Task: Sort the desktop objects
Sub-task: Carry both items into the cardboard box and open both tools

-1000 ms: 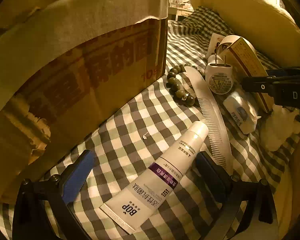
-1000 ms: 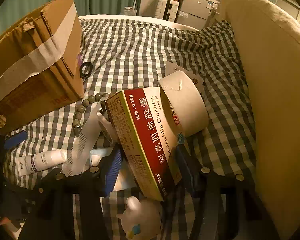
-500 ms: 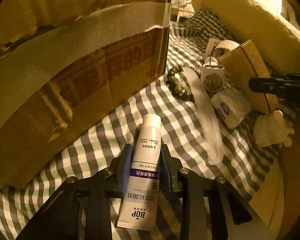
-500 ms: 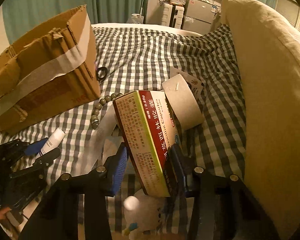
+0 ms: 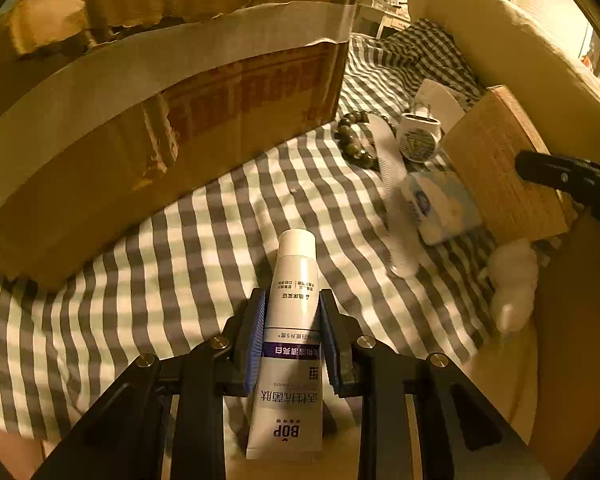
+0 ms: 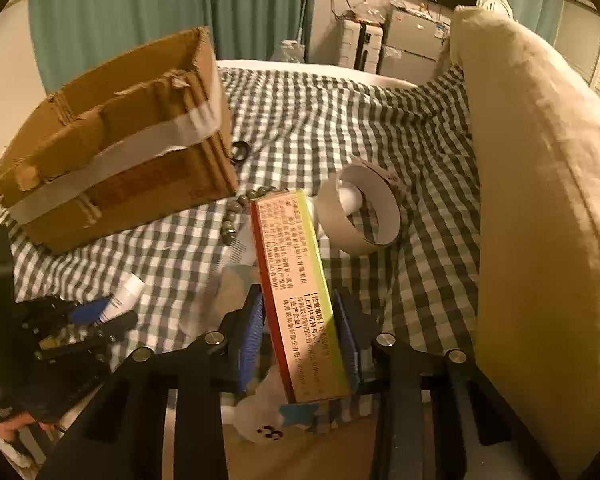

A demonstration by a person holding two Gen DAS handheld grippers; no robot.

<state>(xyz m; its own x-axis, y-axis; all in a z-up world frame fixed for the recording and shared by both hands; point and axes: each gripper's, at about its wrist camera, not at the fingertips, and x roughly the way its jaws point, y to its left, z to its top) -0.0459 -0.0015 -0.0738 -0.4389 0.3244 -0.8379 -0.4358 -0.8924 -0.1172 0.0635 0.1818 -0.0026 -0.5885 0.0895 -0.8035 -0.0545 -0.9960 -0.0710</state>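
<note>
My left gripper (image 5: 291, 312) is shut on a white BOP tube (image 5: 290, 344) and holds it above the checked bedcloth, cap pointing forward. The tube's cap also shows in the right wrist view (image 6: 124, 296). My right gripper (image 6: 298, 312) is shut on a red and yellow medicine box (image 6: 298, 292), lifted off the bed; its back shows in the left wrist view (image 5: 500, 168). An open cardboard box (image 6: 116, 168) stands on the left; its taped wall fills the left wrist view (image 5: 160, 120).
On the cloth lie a bead bracelet (image 5: 356, 142), a white comb (image 5: 392, 184), a white charger plug (image 5: 418, 140), a wet-wipe pack (image 5: 440, 208), a tape roll (image 6: 360, 212) and a white toy figure (image 5: 512, 280). A big pillow (image 6: 540, 220) lines the right side.
My left gripper closed on the tube and raised it off the cloth. My right gripper lifted the medicine box higher and turned it edge-on.
</note>
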